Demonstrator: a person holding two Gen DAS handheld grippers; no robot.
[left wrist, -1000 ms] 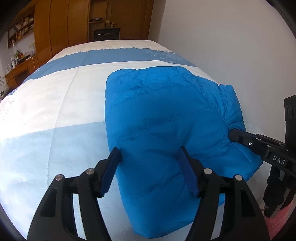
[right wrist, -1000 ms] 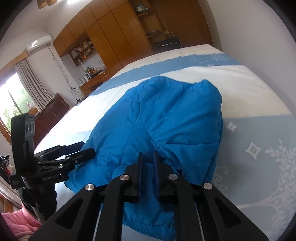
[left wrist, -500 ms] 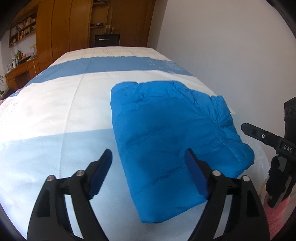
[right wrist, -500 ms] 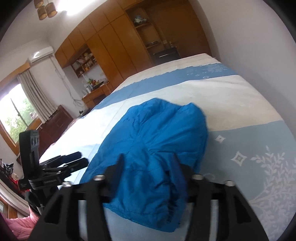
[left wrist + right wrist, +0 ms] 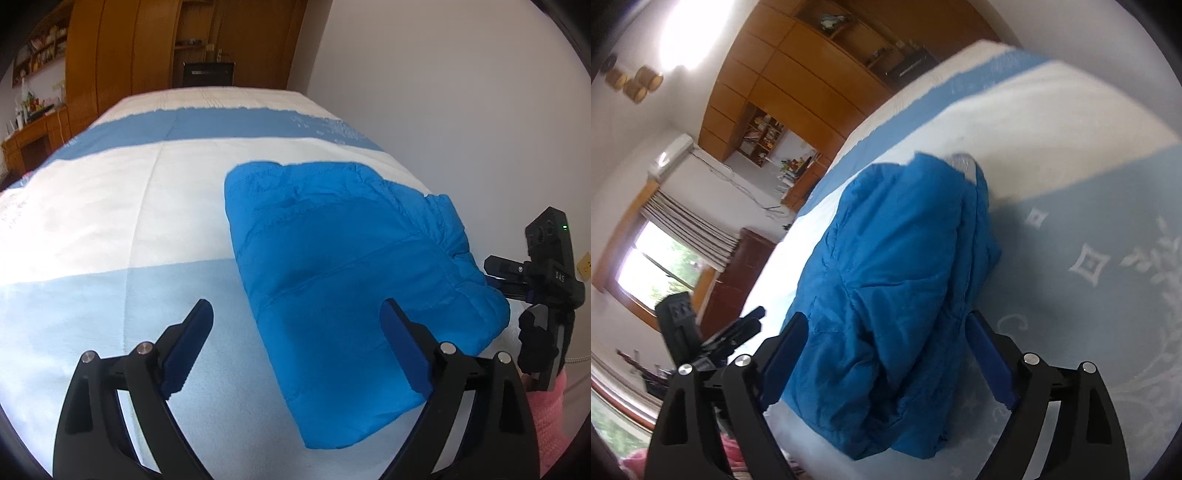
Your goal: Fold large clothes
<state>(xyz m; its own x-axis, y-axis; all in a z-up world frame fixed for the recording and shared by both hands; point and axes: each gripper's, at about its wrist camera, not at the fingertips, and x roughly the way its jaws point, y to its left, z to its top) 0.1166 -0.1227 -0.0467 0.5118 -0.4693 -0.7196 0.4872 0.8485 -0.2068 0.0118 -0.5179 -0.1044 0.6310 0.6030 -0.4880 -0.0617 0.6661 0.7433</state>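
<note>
Ahead of our left gripper [image 5: 295, 347], jaws wide and empty, the folded jacket [image 5: 343, 266] lies on the bed [image 5: 110, 221]. Right gripper [image 5: 886, 354] likewise wide, jacket [image 5: 894, 266] just beyond.

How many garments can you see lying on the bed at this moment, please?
1: a folded blue padded jacket lies on the striped bedspread, toward the wall side, just ahead of both open grippers. Nothing else shows, though its bulk could hide something.
</note>
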